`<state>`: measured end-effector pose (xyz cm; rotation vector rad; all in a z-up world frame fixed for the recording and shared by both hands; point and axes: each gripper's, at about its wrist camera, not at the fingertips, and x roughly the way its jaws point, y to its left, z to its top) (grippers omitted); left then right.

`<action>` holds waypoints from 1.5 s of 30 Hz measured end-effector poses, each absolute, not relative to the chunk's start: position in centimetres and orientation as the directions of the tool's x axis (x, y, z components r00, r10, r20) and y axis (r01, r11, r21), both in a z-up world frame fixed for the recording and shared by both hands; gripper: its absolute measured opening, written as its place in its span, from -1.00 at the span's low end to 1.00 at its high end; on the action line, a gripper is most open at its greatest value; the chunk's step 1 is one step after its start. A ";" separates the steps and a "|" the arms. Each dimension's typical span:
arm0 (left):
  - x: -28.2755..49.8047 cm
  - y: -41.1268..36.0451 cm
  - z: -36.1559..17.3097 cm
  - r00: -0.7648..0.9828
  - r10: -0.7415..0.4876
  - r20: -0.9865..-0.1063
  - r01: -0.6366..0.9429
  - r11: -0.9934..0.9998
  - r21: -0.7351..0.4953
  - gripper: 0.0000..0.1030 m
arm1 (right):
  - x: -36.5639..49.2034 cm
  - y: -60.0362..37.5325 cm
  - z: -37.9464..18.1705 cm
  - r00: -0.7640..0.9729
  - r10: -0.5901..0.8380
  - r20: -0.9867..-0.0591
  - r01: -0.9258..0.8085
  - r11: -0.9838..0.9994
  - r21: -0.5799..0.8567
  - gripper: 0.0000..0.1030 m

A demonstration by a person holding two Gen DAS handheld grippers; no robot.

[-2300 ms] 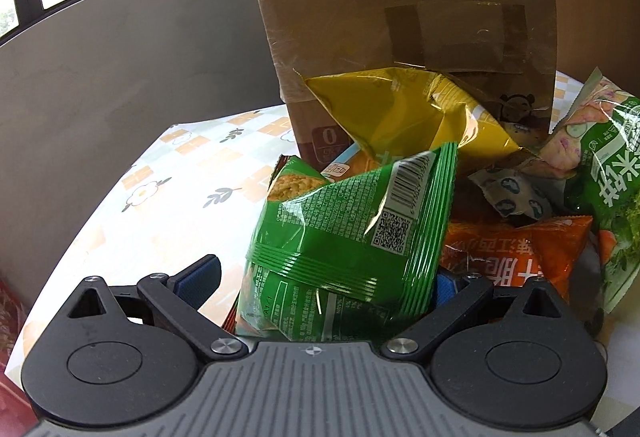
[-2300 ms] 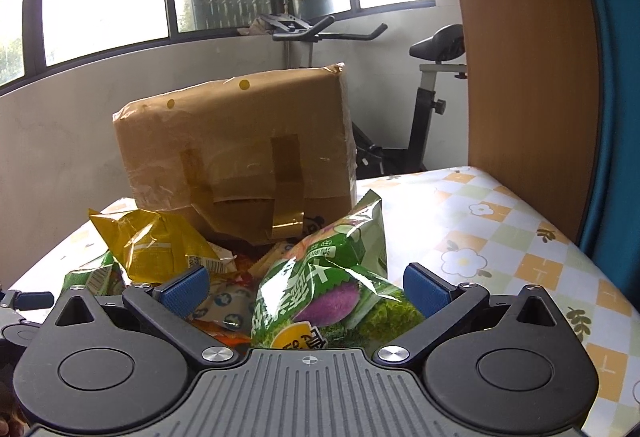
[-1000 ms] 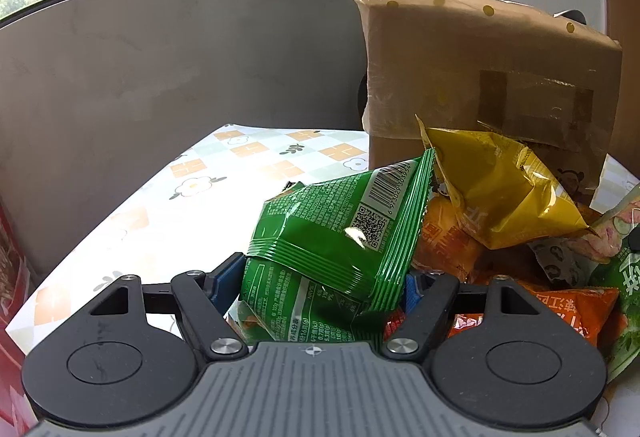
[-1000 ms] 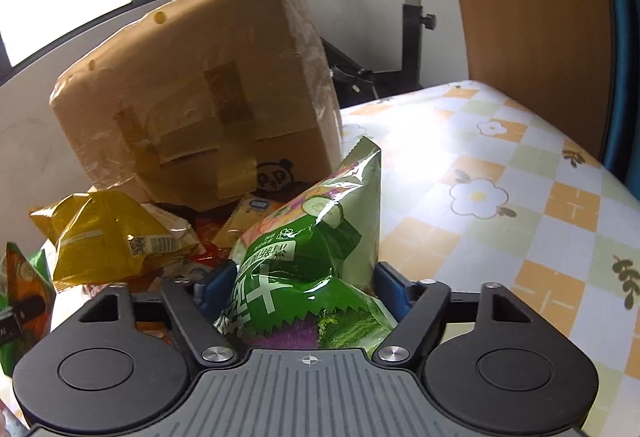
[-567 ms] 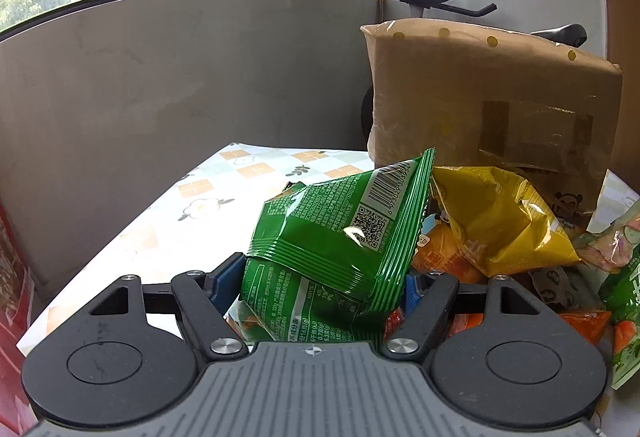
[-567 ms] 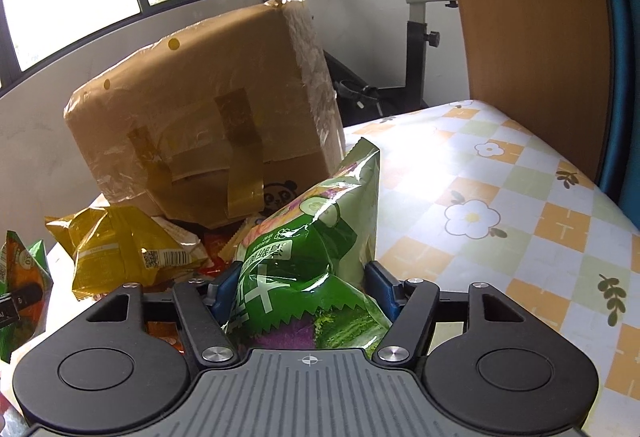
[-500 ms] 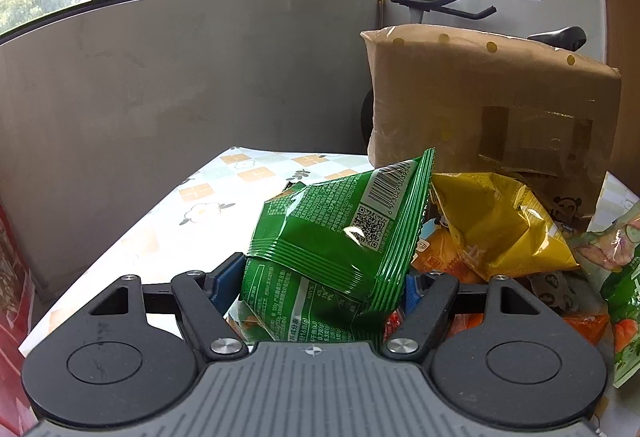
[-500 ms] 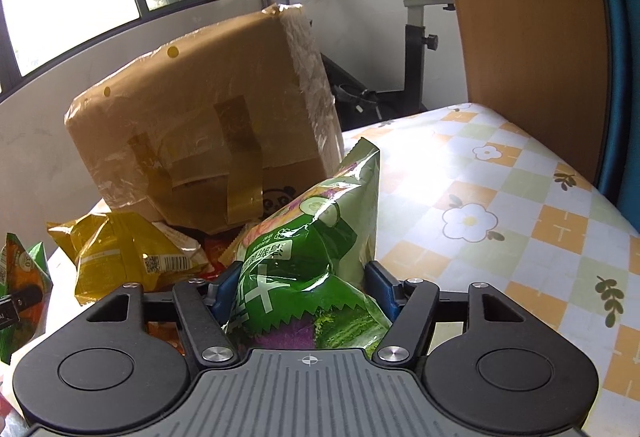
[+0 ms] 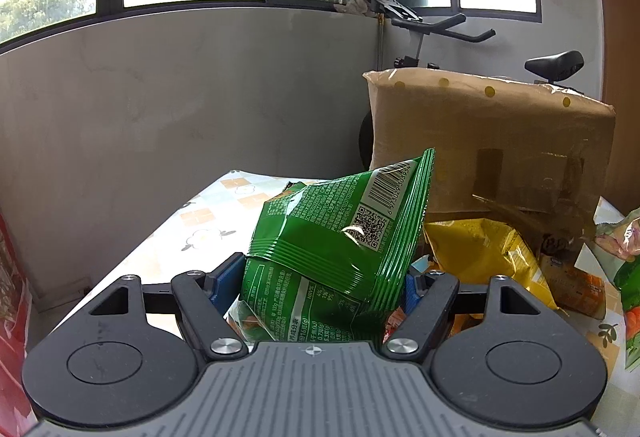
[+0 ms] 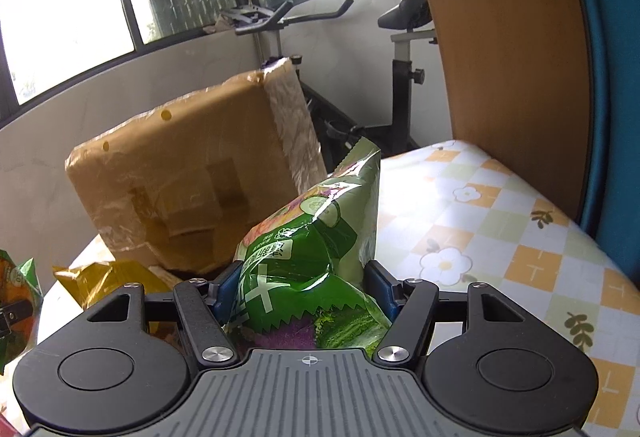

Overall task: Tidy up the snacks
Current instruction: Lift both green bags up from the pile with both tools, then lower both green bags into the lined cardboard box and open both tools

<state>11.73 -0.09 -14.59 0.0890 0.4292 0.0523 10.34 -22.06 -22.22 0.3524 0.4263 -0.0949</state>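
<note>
Left wrist: left gripper (image 9: 326,279) clamped on one green bag (image 9: 340,233), frame centre, long axis rising toward upper right. One yellow bag (image 9: 484,251) and one box (image 9: 488,149) right of it.

Right wrist: right gripper (image 10: 306,287) has just been closing, gripping one veggie bag (image 10: 316,253), centre, upright; box (image 10: 180,181) upper left.

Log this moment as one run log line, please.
left gripper: shut on green bag | right gripper: shut on veggie bag | both bags lifted | yellow bag by box
</note>
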 end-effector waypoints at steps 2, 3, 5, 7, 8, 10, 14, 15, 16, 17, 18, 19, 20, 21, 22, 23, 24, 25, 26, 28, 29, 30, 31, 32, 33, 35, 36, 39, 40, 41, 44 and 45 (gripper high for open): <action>11.4 0.1 -14.1 0.916 0.071 -0.395 -0.033 0.994 0.103 0.50 | 10.2 -22.4 -21.6 0.917 -0.023 -0.398 0.161 0.935 0.315 0.18; 11.3 0.1 -13.9 0.919 0.072 -0.387 -0.034 0.994 0.105 0.50 | 10.2 -22.5 -21.2 0.922 -0.027 -0.387 0.159 0.936 0.313 0.18; 11.1 0.4 -13.4 0.926 0.071 -0.372 -0.035 0.994 0.103 0.50 | 10.2 -22.8 -20.5 0.929 -0.034 -0.368 0.157 0.938 0.309 0.18; 11.0 0.7 -13.0 0.931 0.066 -0.360 -0.034 0.995 0.096 0.50 | 10.2 -23.0 -19.9 0.936 -0.038 -0.351 0.153 0.940 0.306 0.18; 10.9 0.7 -12.9 0.932 0.065 -0.356 -0.033 0.995 0.094 0.50 | 10.1 -23.1 -19.6 0.939 -0.039 -0.341 0.150 0.941 0.304 0.18; 10.5 0.7 -12.7 0.935 0.059 -0.349 -0.030 0.996 0.088 0.50 | 10.0 -23.3 -19.2 0.945 -0.043 -0.325 0.146 0.943 0.300 0.18; 9.7 1.0 -12.5 0.938 0.037 -0.343 -0.009 0.996 0.085 0.50 | 10.0 -23.7 -18.5 0.952 -0.041 -0.302 0.138 0.942 0.307 0.18; 9.6 0.9 -12.4 0.940 0.031 -0.340 -0.001 0.996 0.089 0.50 | 10.0 -23.8 -18.3 0.954 -0.040 -0.297 0.136 0.941 0.309 0.18; 9.4 0.9 -12.3 0.941 0.025 -0.336 0.008 0.996 0.094 0.50 | 10.0 -23.9 -18.2 0.955 -0.039 -0.293 0.134 0.941 0.310 0.18; 9.3 0.9 -12.3 0.943 0.019 -0.333 0.014 0.995 0.097 0.50 | 10.0 -24.0 -18.0 0.957 -0.038 -0.289 0.131 0.941 0.311 0.18; 9.2 0.9 -12.1 0.944 0.013 -0.330 0.021 0.995 0.098 0.50 | 10.0 -24.0 -17.9 0.958 -0.035 -0.285 0.127 0.942 0.312 0.18; 9.6 0.7 -11.9 0.944 0.006 -0.329 0.027 0.995 0.095 0.50 | 10.0 -24.0 -17.8 0.959 -0.032 -0.281 0.124 0.942 0.313 0.18; 9.5 0.8 -11.8 0.945 -0.001 -0.328 0.032 0.995 0.091 0.50 | 10.0 -24.0 -17.6 0.961 -0.029 -0.277 0.119 0.942 0.314 0.18; 9.4 0.9 -11.6 0.946 -0.009 -0.323 0.039 0.996 0.085 0.50 | 9.9 -24.0 -17.4 0.962 -0.026 -0.272 0.113 0.943 0.313 0.18; 9.2 1.0 -11.5 0.948 -0.016 -0.319 0.044 0.996 0.080 0.50 | 9.9 -24.0 -17.2 0.964 -0.022 -0.265 0.107 0.945 0.310 0.18; 9.2 1.0 -11.3 0.949 -0.023 -0.315 0.050 0.996 0.078 0.50 | 9.8 -23.9 -17.0 0.965 -0.021 -0.260 0.104 0.945 0.309 0.18; 9.3 1.0 -11.1 0.950 -0.030 -0.312 0.057 0.995 0.076 0.50 | 9.8 -24.0 -16.7 0.967 -0.018 -0.253 0.098 0.946 0.309 0.18; 9.2 1.0 -11.0 0.951 -0.037 -0.308 0.063 0.995 0.073 0.50 | 9.7 -24.0 -16.4 0.970 -0.015 -0.243 0.092 0.946 0.310 0.18; 9.2 1.1 -10.8 0.951 -0.044 -0.305 0.068 0.995 0.068 0.50 | 9.7 -24.1 -16.0 0.973 -0.013 -0.232 0.087 0.947 0.311 0.18; 9.2 1.3 -10.4 0.953 -0.059 -0.298 0.078 0.996 0.052 0.50 | 9.7 -24.2 -15.2 0.978 -0.011 -0.207 0.076 0.948 0.309 0.18; 9.2 1.4 -10.2 0.954 -0.064 -0.294 0.081 0.996 0.045 0.50 | 9.7 -24.2 -14.8 0.981 -0.010 -0.194 0.070 0.949 0.306 0.18; 9.6 1.2 -10.0 0.955 -0.070 -0.289 0.085 0.996 0.037 0.50 | 9.8 -24.3 -14.2 0.984 -0.009 -0.180 0.064 0.951 0.303 0.18; 10.1 0.9 -9.6 0.956 -0.075 -0.283 0.087 0.996 0.032 0.50 | 9.9 -24.3 -13.7 0.986 -0.008 -0.165 0.059 0.952 0.301 0.18; 10.2 1.0 -9.4 0.958 -0.080 -0.277 0.091 0.995 0.027 0.50 | 9.9 -24.3 -13.2 0.989 -0.007 -0.150 0.052 0.953 0.297 0.18; 10.5 0.9 -9.0 0.959 -0.085 -0.269 0.095 0.995 0.023 0.50 | 10.1 -24.4 -12.7 0.991 -0.007 -0.135 0.047 0.955 0.294 0.18; 10.8 0.8 -8.5 0.962 -0.096 -0.256 0.103 0.995 0.015 0.50 | 10.4 -24.4 -11.8 0.994 -0.004 -0.108 0.035 0.957 0.288 0.18; 11.0 0.7 -8.2 0.963 -0.101 -0.250 0.107 0.994 0.010 0.50 | 10.7 -24.5 -11.4 0.995 -0.002 -0.096 0.029 0.958 0.285 0.18; 12.1 0.2 -7.4 0.965 -0.120 -0.234 0.123 0.992 -0.004 0.50 | 11.6 -24.4 -10.1 0.997 0.009 -0.071 0.010 0.963 0.270 0.18; 12.4 0.1 -7.3 0.965 -0.125 -0.231 0.127 0.992 -0.008 0.50 | 12.0 -24.3 -9.8 0.998 0.014 -0.068 0.005 0.964 0.265 0.18; 12.9 -0.3 -7.1 0.964 -0.133 -0.228 0.133 0.991 -0.013 0.50 | 12.4 -24.2 -9.5 0.998 0.019 -0.066 -0.001 0.965 0.260 0.18; 14.3 -1.1 -6.7 0.962 -0.155 -0.226 0.154 0.988 -0.022 0.50 | 13.7 -23.8 -8.7 0.997 0.035 -0.069 -0.017 0.968 0.249 0.18; 14.8 -1.4 -6.6 0.960 -0.162 -0.229 0.160 0.987 -0.027 0.50 | 14.2 -23.5 -8.6 0.997 0.038 -0.071 -0.019 0.968 0.248 0.18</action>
